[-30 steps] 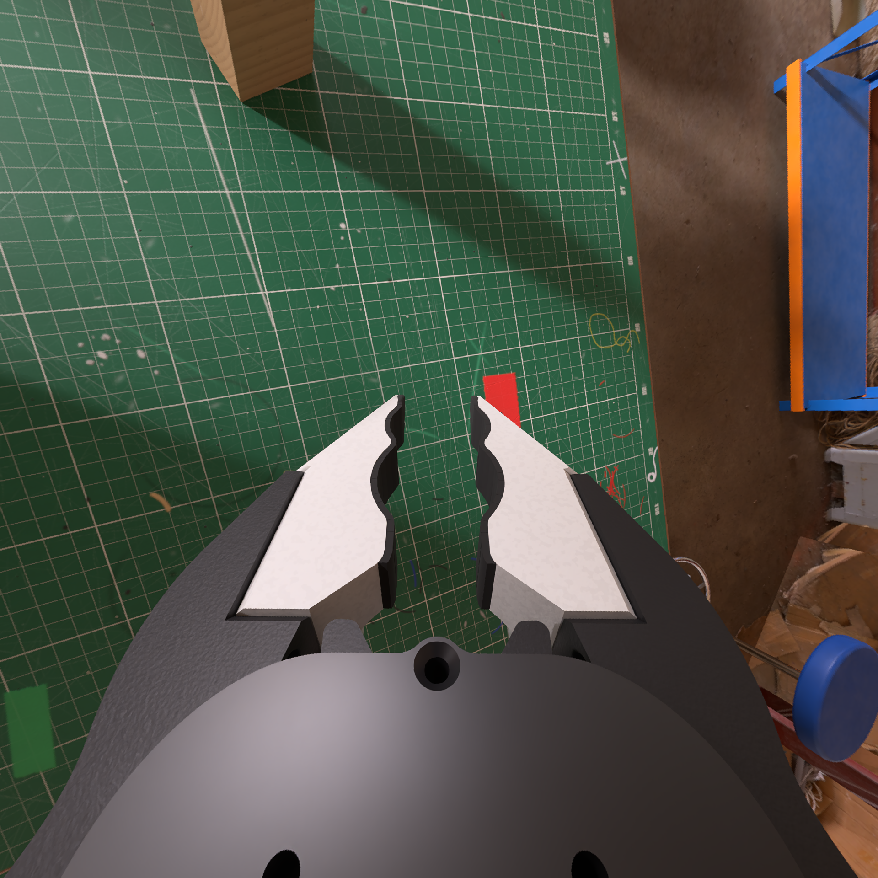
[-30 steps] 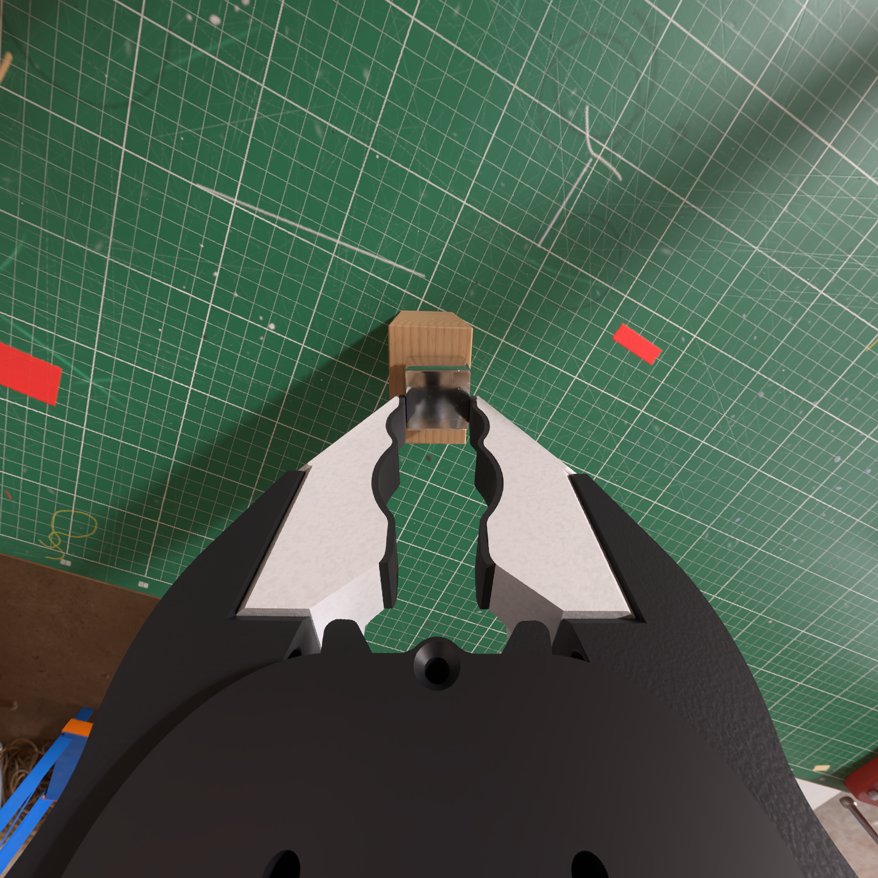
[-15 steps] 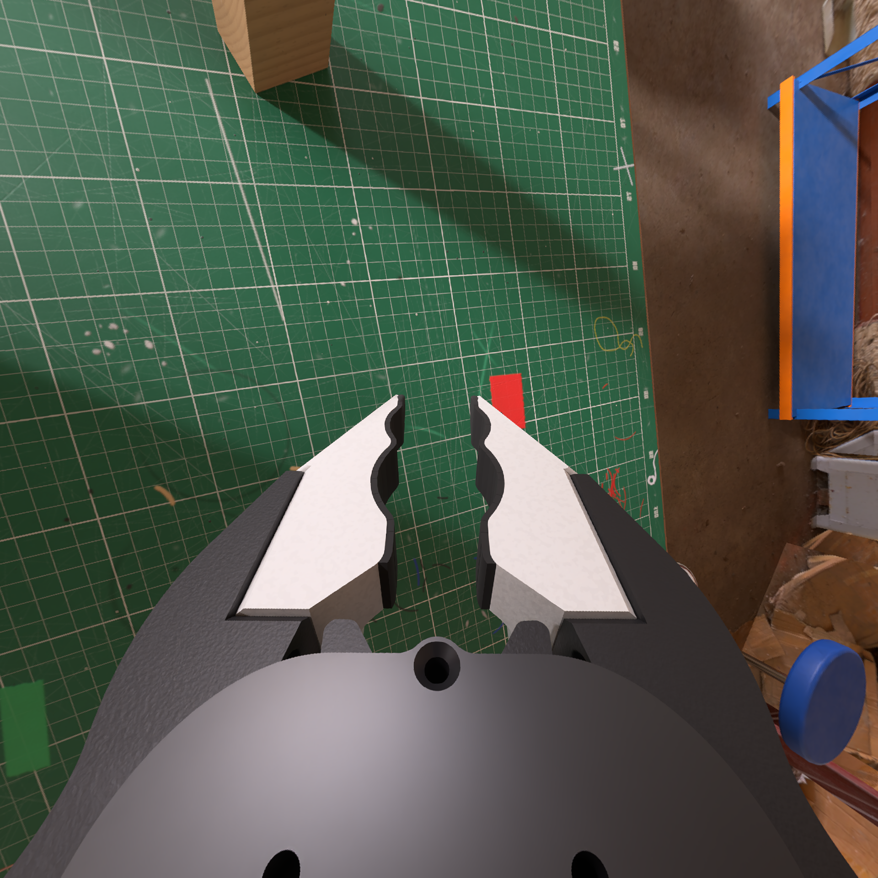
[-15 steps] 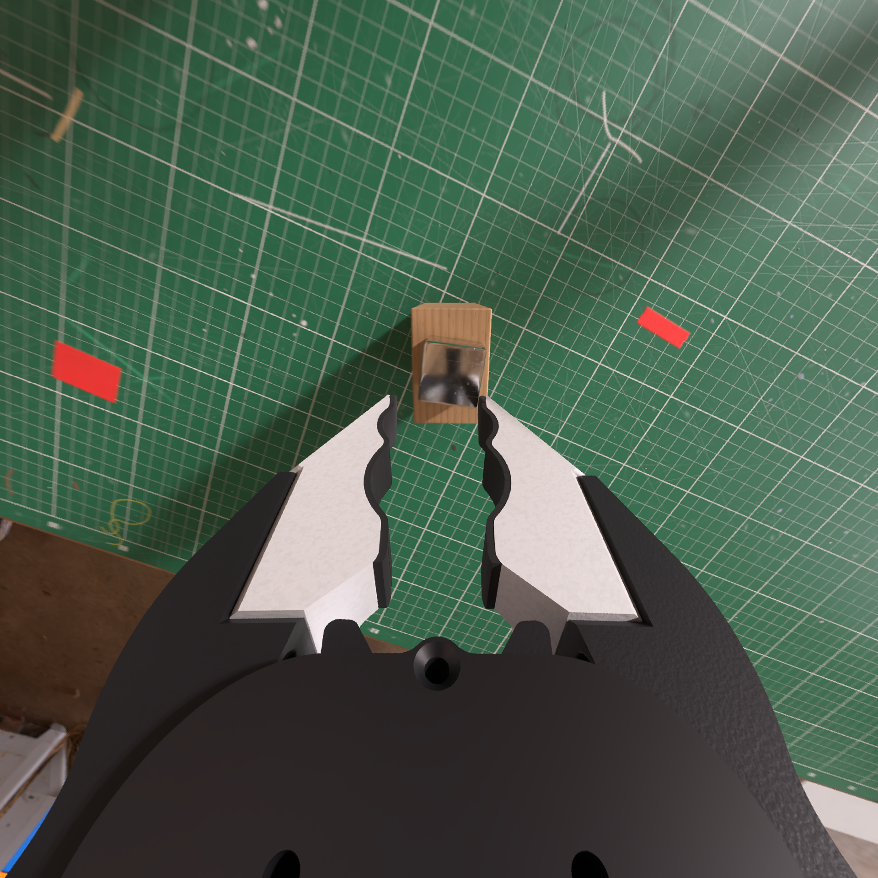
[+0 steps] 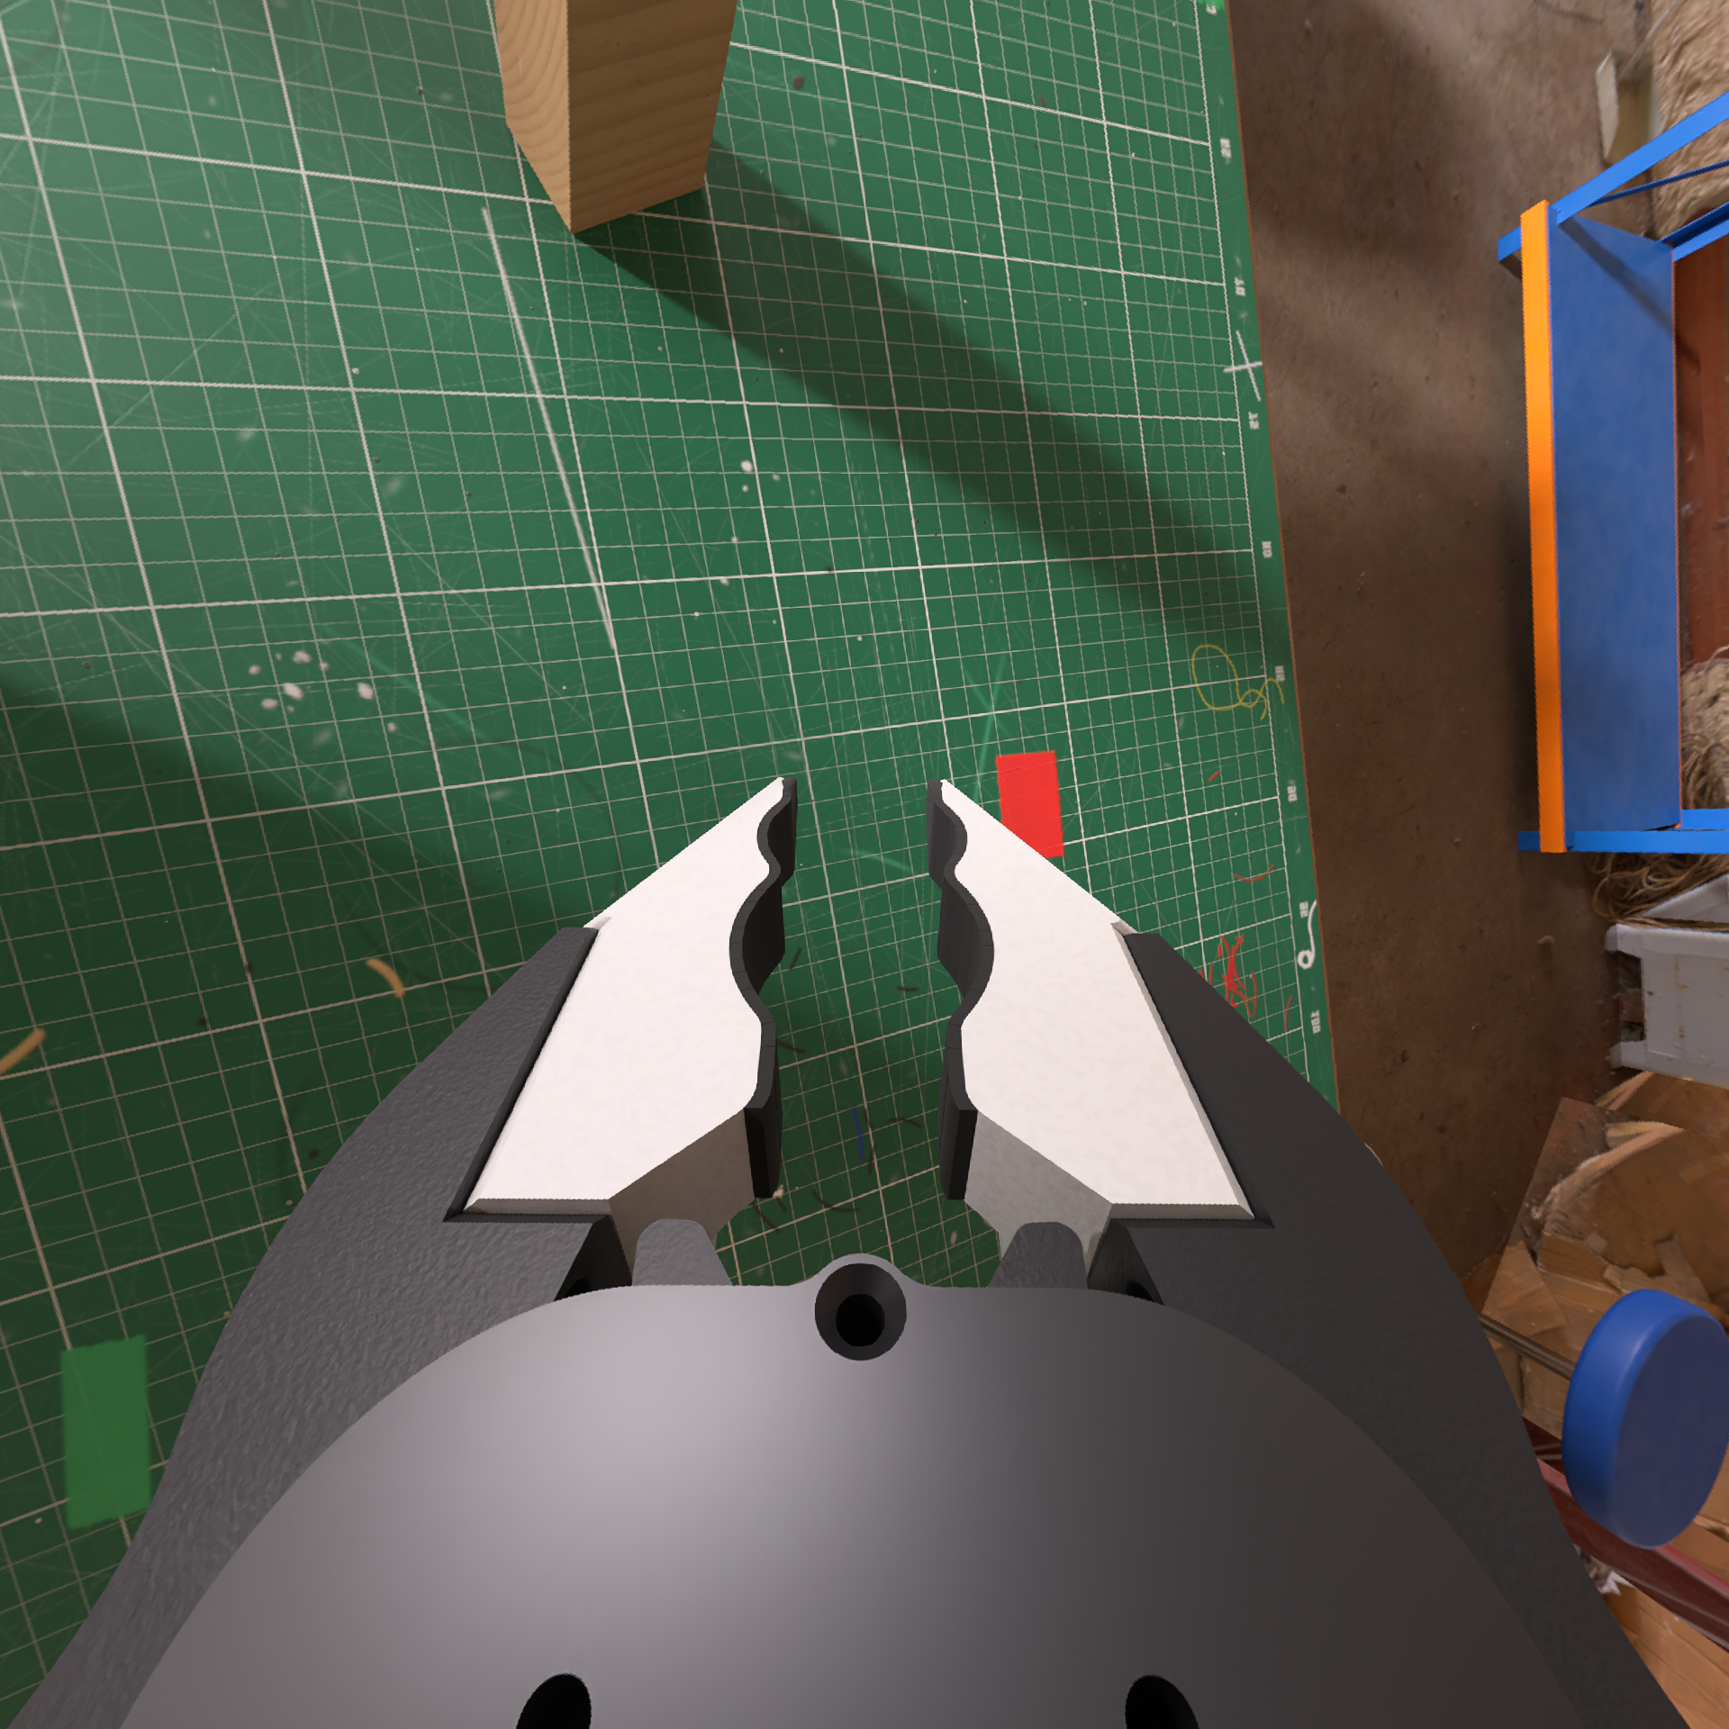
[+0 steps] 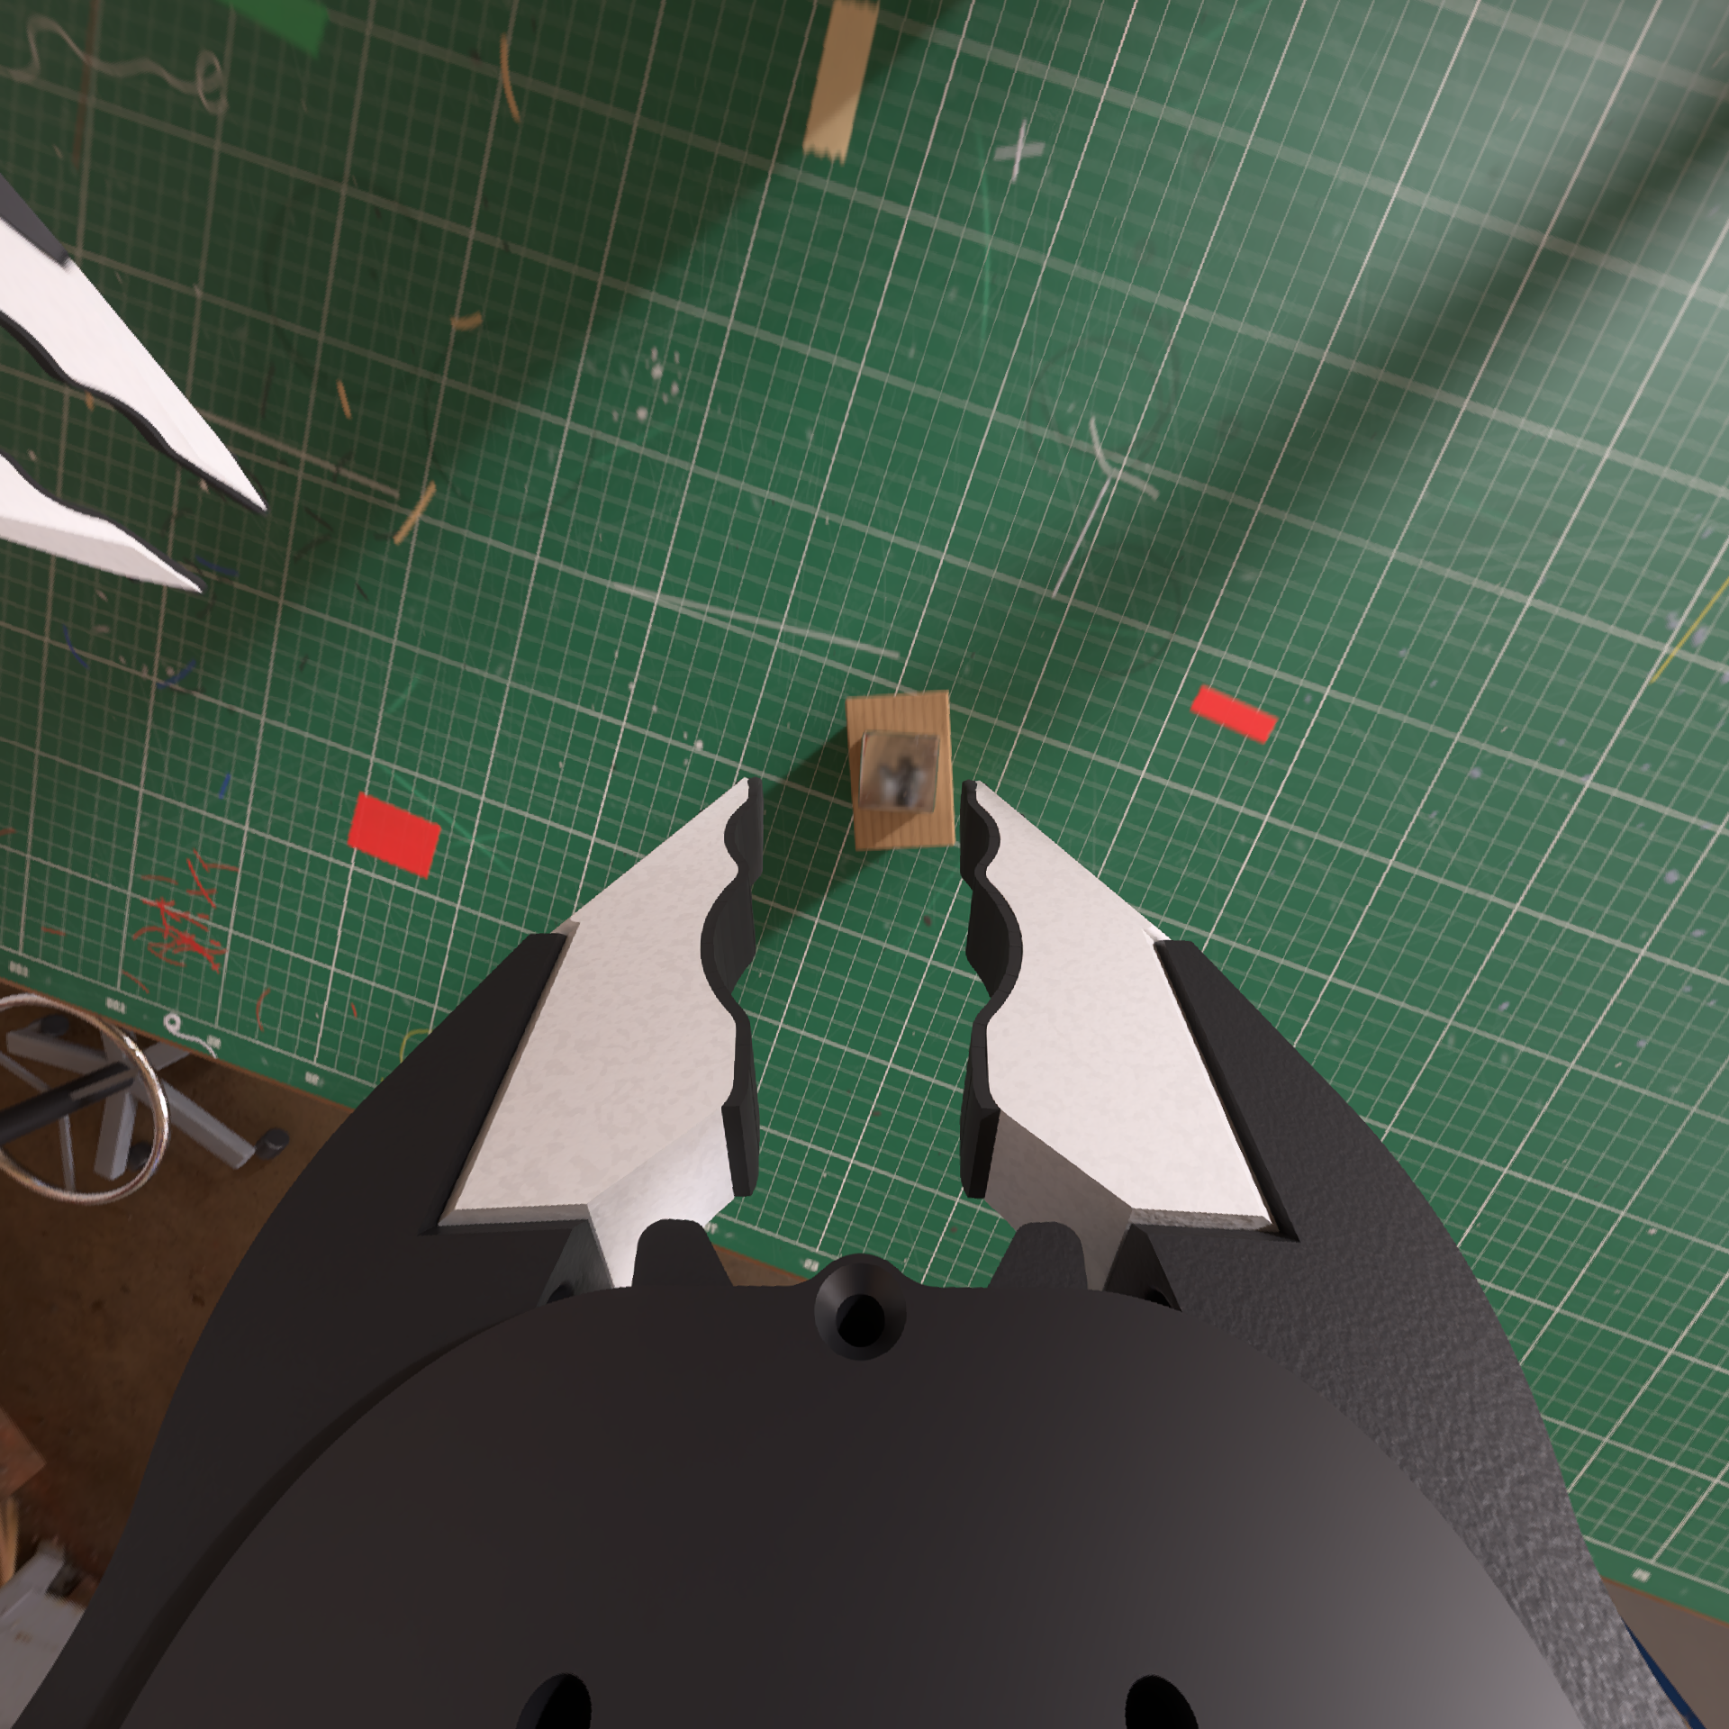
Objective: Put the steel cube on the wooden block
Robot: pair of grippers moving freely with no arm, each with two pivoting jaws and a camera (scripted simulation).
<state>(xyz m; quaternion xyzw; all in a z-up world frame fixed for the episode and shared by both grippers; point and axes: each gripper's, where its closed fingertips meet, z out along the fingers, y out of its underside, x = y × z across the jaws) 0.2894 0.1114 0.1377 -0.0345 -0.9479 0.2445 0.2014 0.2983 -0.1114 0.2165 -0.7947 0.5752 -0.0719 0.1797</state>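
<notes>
The steel cube [image 6: 898, 769] rests on top of the wooden block [image 6: 900, 823], which stands on the green cutting mat [image 6: 1310, 468]. My right gripper [image 6: 861, 795] is open and empty, high above them and apart from both. In the left wrist view the wooden block [image 5: 617, 103] shows at the top edge, its top cut off, so the cube is hidden there. My left gripper [image 5: 861, 795] is open and empty, above the mat near a red tape patch [image 5: 1029, 803]. Its white fingers [image 6: 122, 393] also show at the left edge of the right wrist view.
The mat's edge [image 5: 1282, 655] runs along the right, with brown floor beyond. A blue and orange rack [image 5: 1600, 524] and a blue disc [image 5: 1647, 1413] lie off the mat. Red tape patches [image 6: 393, 835] [image 6: 1233, 713], a tan tape strip [image 6: 837, 84] and a stool base [image 6: 103, 1113] show.
My right gripper let go of the steel cube, opened and rose well away; the cube stays on the block. My left gripper shifted slightly, so the block sits more centred.
</notes>
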